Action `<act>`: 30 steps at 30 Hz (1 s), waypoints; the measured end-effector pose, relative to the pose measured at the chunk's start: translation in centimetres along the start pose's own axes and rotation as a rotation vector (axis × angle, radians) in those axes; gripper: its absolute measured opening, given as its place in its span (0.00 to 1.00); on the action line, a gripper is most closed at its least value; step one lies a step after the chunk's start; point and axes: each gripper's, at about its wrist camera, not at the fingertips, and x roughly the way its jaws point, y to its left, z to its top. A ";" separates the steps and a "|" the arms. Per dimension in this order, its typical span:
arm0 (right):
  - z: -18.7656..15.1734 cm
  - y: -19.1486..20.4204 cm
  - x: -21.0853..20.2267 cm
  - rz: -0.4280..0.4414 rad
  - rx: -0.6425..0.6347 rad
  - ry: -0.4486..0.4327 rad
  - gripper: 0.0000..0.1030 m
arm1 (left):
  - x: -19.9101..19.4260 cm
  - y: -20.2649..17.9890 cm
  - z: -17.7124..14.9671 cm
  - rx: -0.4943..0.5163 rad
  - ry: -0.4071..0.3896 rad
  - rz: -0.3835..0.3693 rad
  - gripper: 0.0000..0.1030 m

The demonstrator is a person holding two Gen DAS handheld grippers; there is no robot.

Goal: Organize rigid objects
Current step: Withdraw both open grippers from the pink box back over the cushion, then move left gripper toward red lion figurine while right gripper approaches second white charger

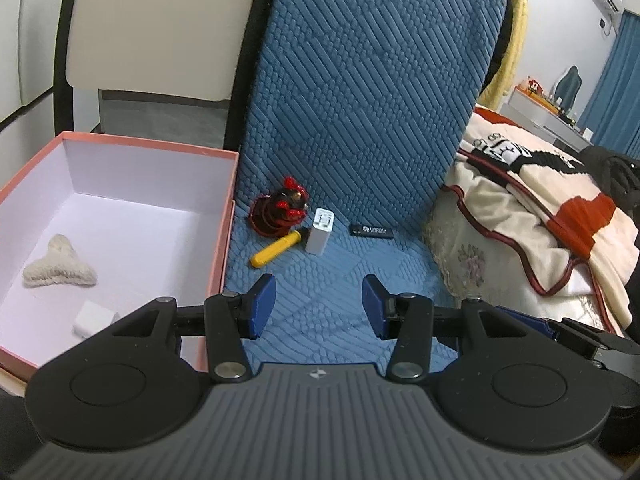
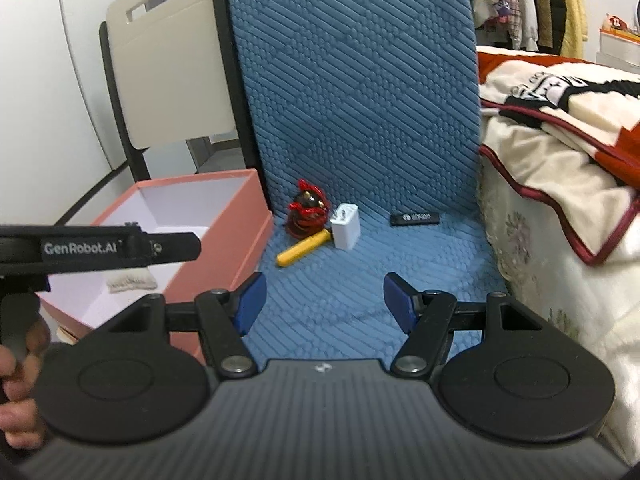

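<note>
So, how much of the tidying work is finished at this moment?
Partly done: the pink box already holds a cream knitted piece and a small white block. In hand: nothing; the left gripper and right gripper are open. Left on the blue cushion: red figure, yellow stick, white charger, black stick.

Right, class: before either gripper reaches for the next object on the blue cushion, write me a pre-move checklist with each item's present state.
1. Left gripper open, nothing held: ok.
2. Right gripper open, nothing held: ok.
3. Pink box open on top, with room inside: ok.
4. White charger free to grip: not ok; the yellow tube lies against it.
5. Black stick lying apart from the rest: ok.
6. Red ornament free of its cord: cannot tell.
</note>
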 end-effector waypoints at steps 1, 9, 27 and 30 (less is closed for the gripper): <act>-0.2 -0.3 0.0 -0.001 0.001 0.002 0.65 | 0.1 -0.2 -0.2 0.003 0.003 0.001 0.52; -1.8 -1.6 -0.2 -0.009 0.005 0.013 0.65 | 0.7 -1.2 -1.9 0.016 0.031 0.011 0.52; -3.0 -4.6 3.0 0.027 0.150 0.025 0.65 | 5.7 -1.5 -3.0 0.051 0.035 0.056 0.52; -2.6 -5.1 3.8 0.044 0.183 0.033 0.65 | 6.6 -1.4 -2.6 0.064 0.035 0.065 0.52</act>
